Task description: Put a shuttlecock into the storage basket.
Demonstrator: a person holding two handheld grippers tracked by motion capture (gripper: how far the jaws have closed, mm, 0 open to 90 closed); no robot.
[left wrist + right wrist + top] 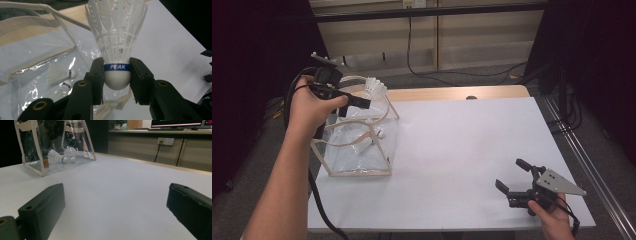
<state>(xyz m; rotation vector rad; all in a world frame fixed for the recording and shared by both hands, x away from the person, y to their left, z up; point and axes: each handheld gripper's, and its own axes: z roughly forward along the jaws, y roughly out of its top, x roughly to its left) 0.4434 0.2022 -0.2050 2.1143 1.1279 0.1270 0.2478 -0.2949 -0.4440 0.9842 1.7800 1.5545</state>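
My left gripper (116,77) is shut on the cork base of a white feather shuttlecock (116,37) with a blue PEAK band. In the high view the left gripper (362,102) holds that shuttlecock (376,90) above the open top of a clear plastic bag (357,142) with cream trim and handles. Two more shuttlecocks (60,73) lie inside the bag; in the right gripper view they show through its wall (62,156). My right gripper (512,175) rests open near the table's front right, with nothing between its jaws (115,202).
The white table top (462,145) stretches between the bag and the right gripper. A wooden strip (452,93) runs along its far edge. Cables (422,65) lie on the floor beyond, with dark curtains at both sides.
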